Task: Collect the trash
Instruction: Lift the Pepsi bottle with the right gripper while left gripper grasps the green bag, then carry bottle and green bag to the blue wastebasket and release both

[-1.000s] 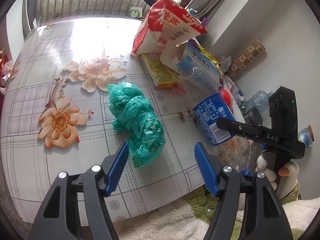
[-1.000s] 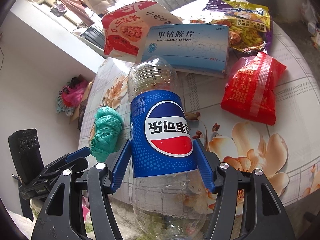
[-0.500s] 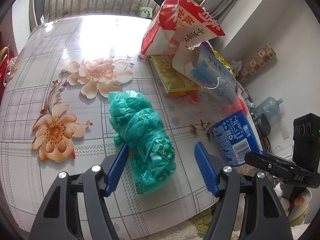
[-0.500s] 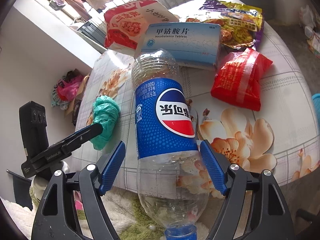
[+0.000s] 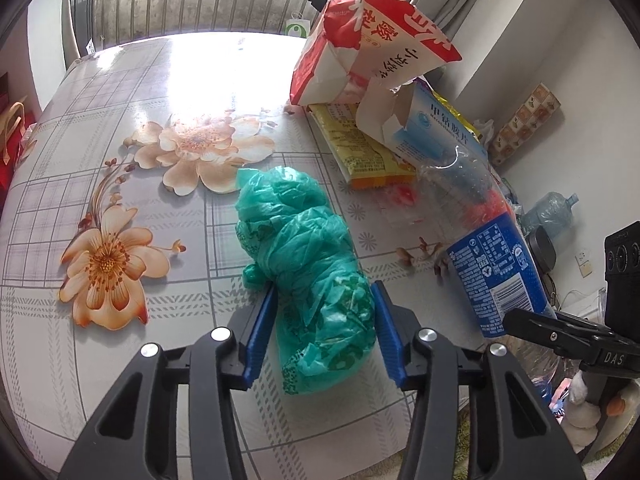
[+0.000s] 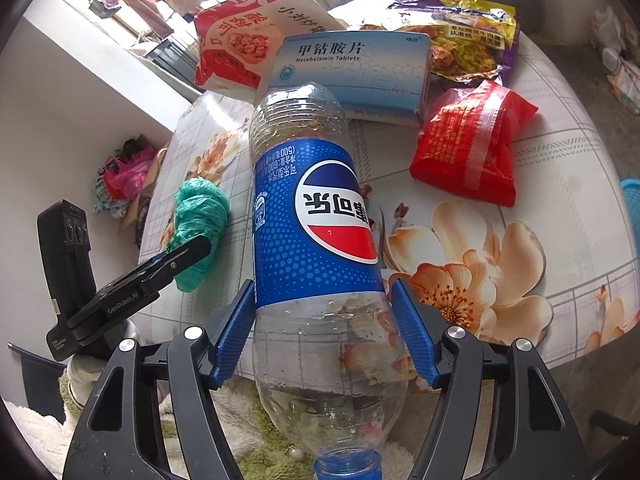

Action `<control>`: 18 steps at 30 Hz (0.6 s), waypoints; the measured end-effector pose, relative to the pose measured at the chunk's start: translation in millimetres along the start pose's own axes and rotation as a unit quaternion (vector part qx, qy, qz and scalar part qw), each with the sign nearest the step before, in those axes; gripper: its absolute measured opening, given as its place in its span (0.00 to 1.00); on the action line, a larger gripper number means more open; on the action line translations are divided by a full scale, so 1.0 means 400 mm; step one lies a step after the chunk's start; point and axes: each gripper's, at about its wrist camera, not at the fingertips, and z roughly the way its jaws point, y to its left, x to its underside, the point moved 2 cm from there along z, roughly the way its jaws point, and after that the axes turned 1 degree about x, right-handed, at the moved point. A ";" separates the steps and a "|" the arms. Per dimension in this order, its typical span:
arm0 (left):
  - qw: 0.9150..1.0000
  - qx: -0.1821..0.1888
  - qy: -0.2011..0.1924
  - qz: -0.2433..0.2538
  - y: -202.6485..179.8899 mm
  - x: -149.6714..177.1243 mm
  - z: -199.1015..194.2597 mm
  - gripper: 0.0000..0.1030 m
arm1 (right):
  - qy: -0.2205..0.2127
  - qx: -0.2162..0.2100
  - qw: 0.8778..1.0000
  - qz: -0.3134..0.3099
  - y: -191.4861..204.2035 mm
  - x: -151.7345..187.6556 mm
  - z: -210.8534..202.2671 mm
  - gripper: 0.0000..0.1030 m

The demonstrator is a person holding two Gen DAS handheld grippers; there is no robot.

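Observation:
A crumpled green plastic bag [image 5: 304, 248] lies on the flowered table [image 5: 120, 140] near its front edge. My left gripper [image 5: 323, 286] straddles the bag's near end, its jaws closing and both blue pads against the plastic. An empty Pepsi bottle [image 6: 316, 208], clear with a blue label, lies cap toward the camera between the pads of my right gripper [image 6: 322, 284], whose jaws are closing onto it. The bottle's cap end hangs past the table edge. In the right wrist view the green bag [image 6: 198, 208] and the left gripper [image 6: 172, 264] show at the left.
Behind the bottle lie a blue-white tablet box [image 6: 352, 68], a red-white snack bag [image 5: 372, 40], a red packet [image 6: 468, 144], a yellow-purple wrapper [image 6: 460, 36] and a yellow packet [image 5: 360, 152]. A fluffy rug lies below the table's near edge.
My left gripper has moved forward over the green bag and its jaws have narrowed onto it. The right jaws widened around the bottle, then came back in against it.

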 end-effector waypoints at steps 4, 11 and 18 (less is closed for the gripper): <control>1.000 -0.004 -0.003 0.010 -0.003 0.009 -0.006 0.40 | -0.002 -0.002 1.000 -0.002 -0.001 0.003 -0.004 0.60; 1.000 0.000 -0.008 0.022 -0.006 0.026 -0.041 0.38 | -0.007 -0.032 0.999 -0.009 0.004 0.012 -0.031 0.59; 0.999 0.009 -0.031 0.042 -0.040 0.031 -0.115 0.38 | -0.019 -0.065 0.998 -0.015 0.010 0.012 -0.075 0.59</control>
